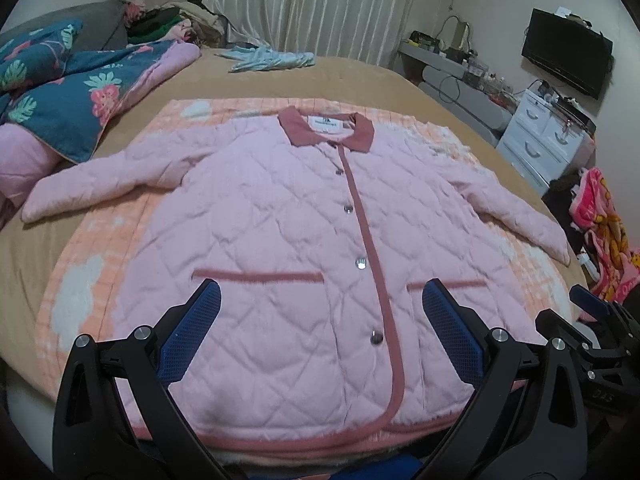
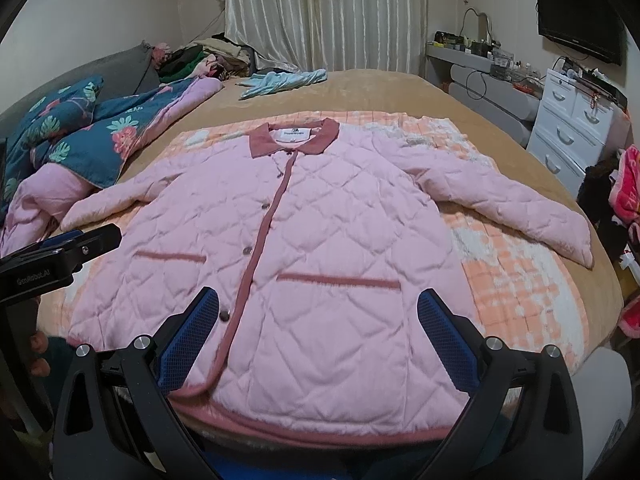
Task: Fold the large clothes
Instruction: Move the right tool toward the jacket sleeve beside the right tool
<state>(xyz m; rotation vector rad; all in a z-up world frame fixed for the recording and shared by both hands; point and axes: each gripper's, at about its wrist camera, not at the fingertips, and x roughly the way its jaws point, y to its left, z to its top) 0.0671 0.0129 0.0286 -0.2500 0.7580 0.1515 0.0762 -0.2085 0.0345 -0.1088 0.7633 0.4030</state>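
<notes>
A pink quilted jacket (image 1: 280, 240) with a dark pink collar, placket and pocket trims lies flat, front up and buttoned, on an orange-and-white mat (image 1: 80, 280) on the bed. Both sleeves are spread out to the sides. It also shows in the right wrist view (image 2: 320, 248). My left gripper (image 1: 320, 308) is open and empty, above the jacket's hem. My right gripper (image 2: 318, 312) is open and empty, above the hem's right half. The right gripper shows at the right edge of the left wrist view (image 1: 592, 312), the left gripper at the left edge of the right wrist view (image 2: 60, 248).
The bed has a tan cover (image 1: 360, 76). A blue floral quilt (image 1: 80, 88) lies at the left, a light blue garment (image 1: 272, 58) at the far end. White drawers (image 1: 544, 140), a TV (image 1: 568, 52) and a pink towel (image 1: 604, 216) are at the right.
</notes>
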